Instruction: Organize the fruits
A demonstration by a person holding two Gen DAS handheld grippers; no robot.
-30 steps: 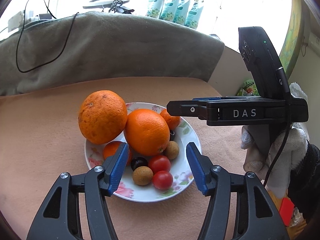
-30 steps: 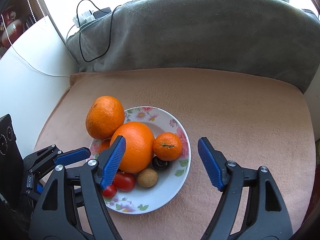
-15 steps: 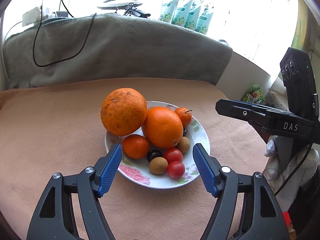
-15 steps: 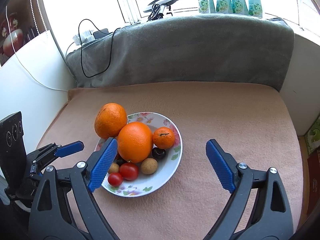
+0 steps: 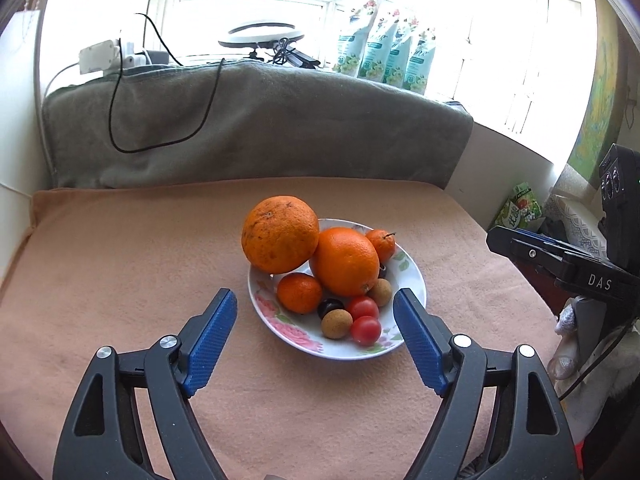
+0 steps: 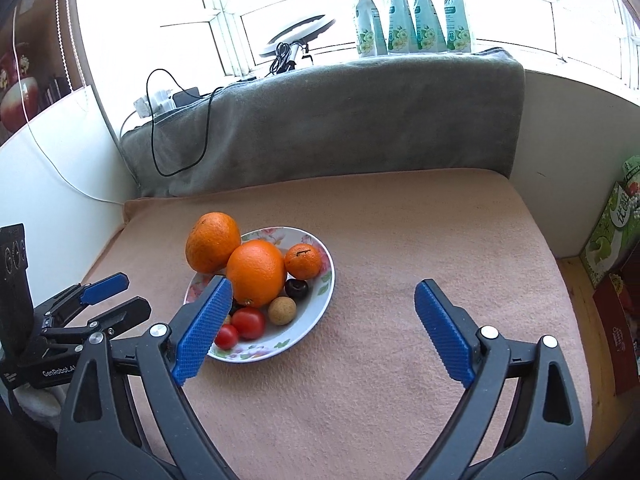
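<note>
Left wrist view is showing the left hand-held gripper (image 5: 315, 310) opening, empty, before the plate (image 5: 416, 280); the right hand-held gripper (image 6: 323, 302) is opening, empty. The firm, heavy top orange (image 5: 279, 233), perching unsteadily, is looking best gripped across its middle.

The big orange (image 6: 256, 273) hides a dark fruit behind it.

White letters "DAS" stand on the right gripper (image 5: 520, 236); "GenRobot.AI" stands on the left gripper (image 6: 108, 296).
</note>
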